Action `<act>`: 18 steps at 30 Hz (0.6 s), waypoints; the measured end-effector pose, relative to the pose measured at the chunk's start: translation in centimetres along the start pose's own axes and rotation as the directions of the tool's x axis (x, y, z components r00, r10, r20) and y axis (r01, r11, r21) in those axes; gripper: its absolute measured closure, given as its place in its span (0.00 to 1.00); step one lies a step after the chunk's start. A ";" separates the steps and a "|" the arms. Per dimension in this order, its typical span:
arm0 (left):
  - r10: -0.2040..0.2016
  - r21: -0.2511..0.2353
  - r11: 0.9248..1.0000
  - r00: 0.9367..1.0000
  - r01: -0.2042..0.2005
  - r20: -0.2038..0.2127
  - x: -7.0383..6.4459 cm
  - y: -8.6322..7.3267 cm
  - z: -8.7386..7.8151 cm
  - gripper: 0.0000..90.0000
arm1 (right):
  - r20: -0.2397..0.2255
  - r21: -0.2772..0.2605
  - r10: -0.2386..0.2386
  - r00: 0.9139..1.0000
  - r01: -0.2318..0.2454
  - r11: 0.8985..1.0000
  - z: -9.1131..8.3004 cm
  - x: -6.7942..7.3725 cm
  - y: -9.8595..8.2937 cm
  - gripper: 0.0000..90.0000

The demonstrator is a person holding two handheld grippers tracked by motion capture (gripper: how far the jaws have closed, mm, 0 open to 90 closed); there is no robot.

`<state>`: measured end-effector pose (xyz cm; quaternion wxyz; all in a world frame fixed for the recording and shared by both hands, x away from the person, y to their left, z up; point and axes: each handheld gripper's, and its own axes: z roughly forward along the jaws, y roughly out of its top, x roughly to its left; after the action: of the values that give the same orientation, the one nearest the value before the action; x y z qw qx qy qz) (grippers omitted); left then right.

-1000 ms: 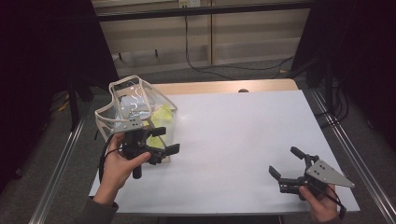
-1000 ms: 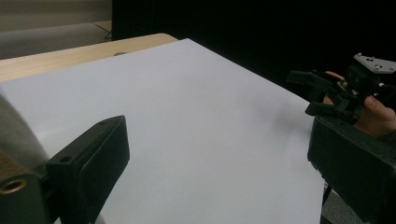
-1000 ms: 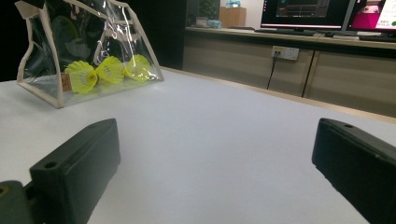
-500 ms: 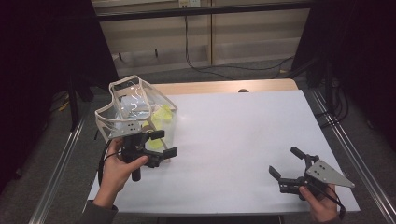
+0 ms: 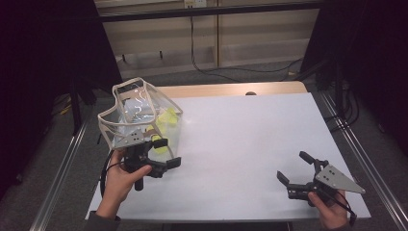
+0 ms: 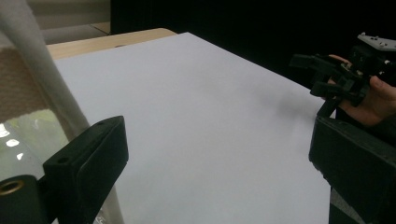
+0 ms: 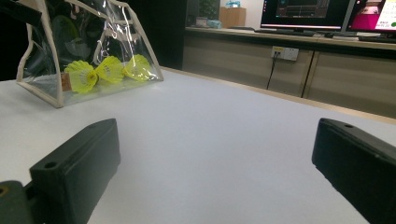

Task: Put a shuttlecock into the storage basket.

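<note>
A clear plastic bag (image 5: 139, 118) with cream trim stands at the table's (image 5: 250, 139) left edge, towards the far side, and holds yellow shuttlecocks (image 7: 108, 70) — three show through its wall in the right gripper view. Just in front of the bag, on its near side, the left gripper (image 5: 163, 153) is held in the person's left hand (image 5: 119, 175); its fingers are spread wide, one close beside the bag's trimmed edge, and I cannot tell whether it touches. Well away from the bag, at the table's near right corner, the right gripper (image 5: 294, 167) sits in the right hand (image 5: 329, 207) — its fingers also spread, with nothing between them.
</note>
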<state>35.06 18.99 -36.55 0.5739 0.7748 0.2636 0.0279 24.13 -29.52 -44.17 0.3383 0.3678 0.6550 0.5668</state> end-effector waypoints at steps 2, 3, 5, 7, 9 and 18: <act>0.005 0.004 1.000 1.000 -0.005 -0.001 0.1 -0.3 -0.1 0.05 | 0.001 -0.001 0.004 1.000 -0.004 1.000 0.0 0.0 0.0 0.01; 0.005 -0.003 1.000 1.000 -0.005 -0.005 0.1 -0.5 -0.1 0.05 | 0.001 0.000 0.002 1.000 -0.002 1.000 0.0 0.0 0.0 0.01; 0.004 -0.005 1.000 1.000 -0.004 -0.002 0.2 -0.7 -0.2 0.05 | 0.002 0.000 0.003 1.000 -0.003 1.000 0.0 0.0 0.0 0.01; 0.005 -0.003 1.000 1.000 -0.005 -0.006 0.2 -1.0 -0.2 0.05 | 0.000 0.000 0.000 1.000 0.000 1.000 0.0 0.0 0.0 0.01; 0.009 -0.005 1.000 1.000 -0.009 -0.009 0.3 -1.2 -0.2 0.05 | 0.000 -0.001 -0.002 1.000 0.002 1.000 0.0 0.0 0.0 0.01; 0.024 -0.008 1.000 1.000 -0.024 -0.005 0.4 -2.1 -0.3 0.04 | 0.001 0.000 0.000 1.000 0.000 1.000 0.0 0.0 0.0 0.01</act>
<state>34.51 19.83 -38.41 0.5760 0.7755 0.2556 0.0378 24.12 -29.52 -44.16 0.3387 0.3683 0.6546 0.5666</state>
